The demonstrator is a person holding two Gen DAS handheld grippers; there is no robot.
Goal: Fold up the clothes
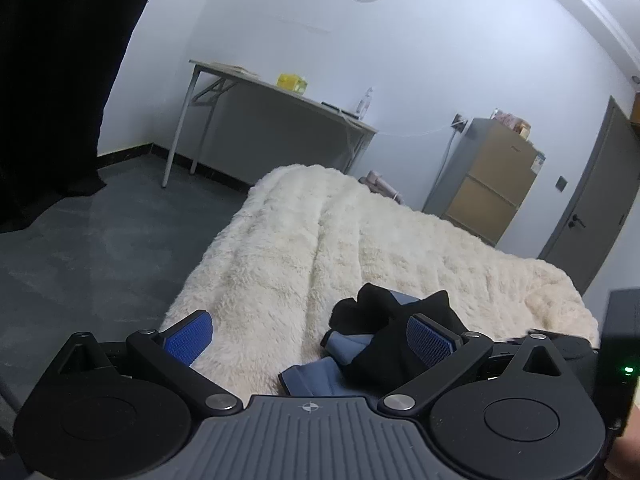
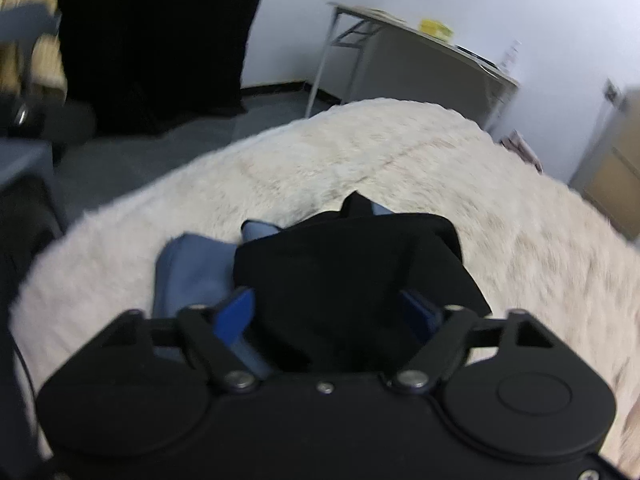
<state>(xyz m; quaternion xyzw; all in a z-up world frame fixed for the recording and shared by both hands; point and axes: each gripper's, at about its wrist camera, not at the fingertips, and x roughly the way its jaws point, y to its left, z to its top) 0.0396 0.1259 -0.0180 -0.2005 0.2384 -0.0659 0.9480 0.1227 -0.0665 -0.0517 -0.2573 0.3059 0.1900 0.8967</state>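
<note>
On the near end of the shaggy cream fleece blanket (image 1: 320, 240) that covers the bed, a black garment with slate-blue cuffs and panels (image 2: 344, 264) lies in a loose heap, rumpled, with peaks of cloth standing up and no flat layer or straight edge to be seen. Left gripper (image 1: 310, 336): jaws wide apart, blue pads facing each other, nothing between them; its right finger stands in front of the edge of the heap, contact not determinable from this view. Right gripper (image 2: 332, 312): jaws also apart, black cloth bulging up between the blue pads; whether the pads press on it cannot be told, since the right-wrist view is smeared by motion blur. Judgement on progress: garment is bunched, not folded, so the folding is not done as far as these views show. Remaining work, as judged: spread the cloth flat on the blanket, find sleeves and hem, then make the folds. Background: a grey folding table (image 1: 280, 92) against the white wall, a brown cabinet (image 1: 496, 184) beside a grey door (image 1: 596, 200).
</note>
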